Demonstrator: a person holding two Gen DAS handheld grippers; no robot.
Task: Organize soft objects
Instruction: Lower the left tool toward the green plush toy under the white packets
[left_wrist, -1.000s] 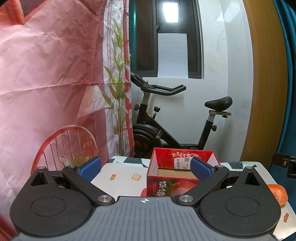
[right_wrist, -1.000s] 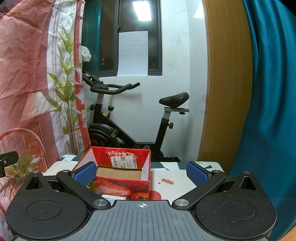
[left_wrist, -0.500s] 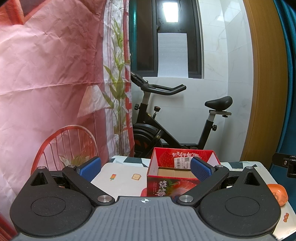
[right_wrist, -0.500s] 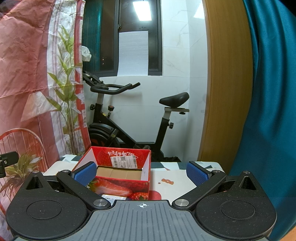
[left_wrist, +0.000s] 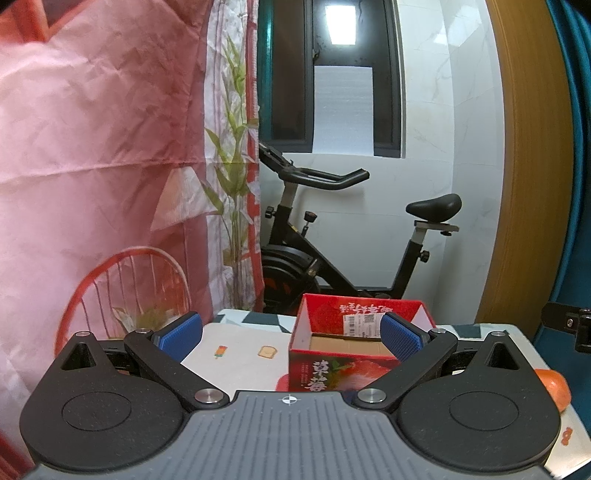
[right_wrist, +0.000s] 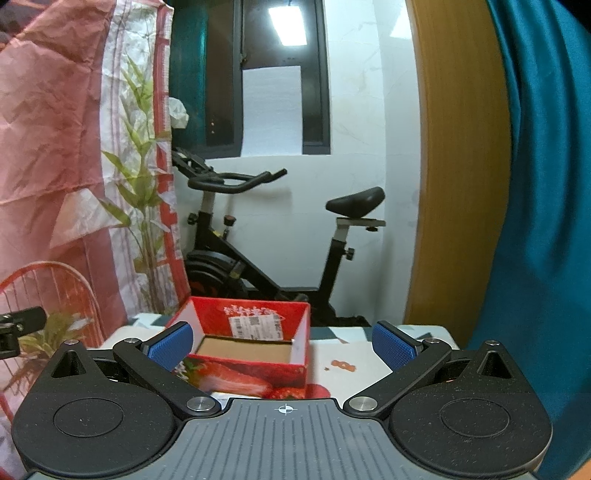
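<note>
A red strawberry-print cardboard box (left_wrist: 332, 373) stands open-topped on a white printed tablecloth (left_wrist: 240, 362); its cardboard floor shows bare. It also shows in the right wrist view (right_wrist: 258, 369). My left gripper (left_wrist: 290, 338) is open and empty, hovering in front of the box, left of its middle. My right gripper (right_wrist: 282, 345) is open and empty, in front of the box's right end. An orange soft object (left_wrist: 556, 386) lies at the table's right edge, partly hidden behind my left gripper.
A black exercise bike (left_wrist: 332, 240) stands behind the table. A pink printed curtain (left_wrist: 92, 147) hangs at the left, a teal curtain (right_wrist: 535, 184) and a wooden door frame (right_wrist: 454, 166) at the right. The table's far edge lies just behind the box.
</note>
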